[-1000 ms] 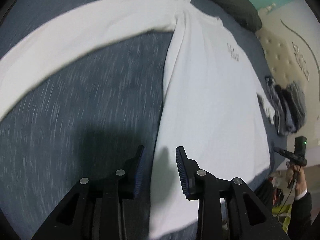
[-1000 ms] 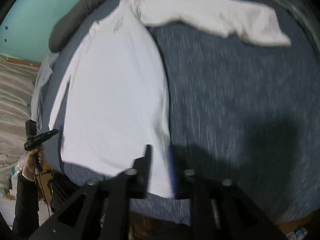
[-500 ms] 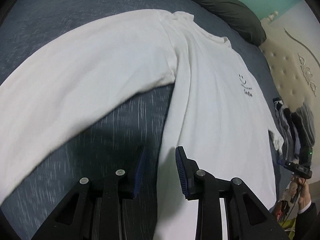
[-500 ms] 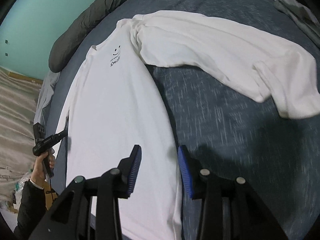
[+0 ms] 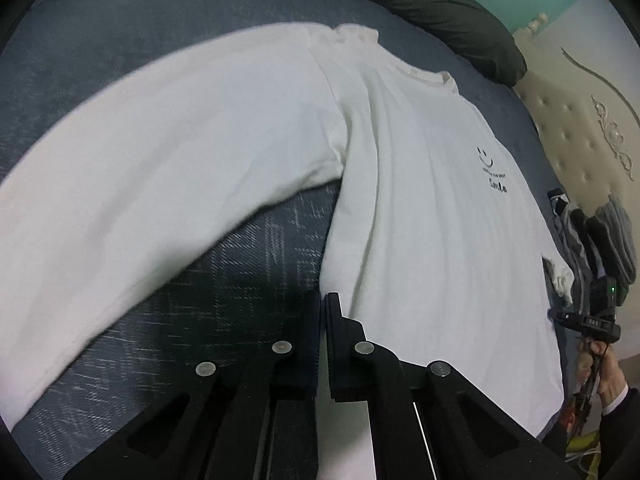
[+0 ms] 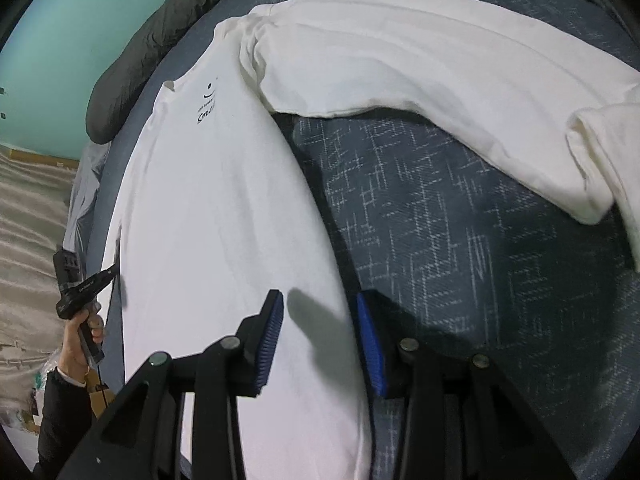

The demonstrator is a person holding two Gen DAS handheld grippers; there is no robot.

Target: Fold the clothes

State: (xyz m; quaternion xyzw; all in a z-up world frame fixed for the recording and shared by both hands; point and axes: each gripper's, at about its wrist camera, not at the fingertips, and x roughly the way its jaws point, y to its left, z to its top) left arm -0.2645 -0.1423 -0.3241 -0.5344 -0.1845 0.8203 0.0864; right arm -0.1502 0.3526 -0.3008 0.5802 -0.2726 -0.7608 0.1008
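Observation:
A white long-sleeved shirt (image 5: 420,220) lies flat, front up, on the blue bed cover (image 5: 260,280), with both sleeves spread out. My left gripper (image 5: 323,300) is shut on the shirt's side edge below the armpit, under the left sleeve (image 5: 160,160). In the right wrist view, the same shirt (image 6: 208,200) fills the left half. My right gripper (image 6: 320,312) hangs low over its other side edge. Its jaws are closing; the edge lies between the blue pads (image 6: 274,320), which do not press on it. The right sleeve (image 6: 420,72) stretches away to the right.
A dark long pillow (image 5: 440,12) lies beyond the collar. A heap of grey clothes (image 5: 600,240) sits by the padded headboard (image 5: 580,128). A hand (image 6: 80,336) in a dark sleeve holds a black handle at the shirt's far edge. Bare blue cover (image 6: 460,240) spreads under the right sleeve.
Both grippers slid along the shirt's side edges toward the armpits and came lower. The left jaws, apart before with the edge between them, have shut on it.

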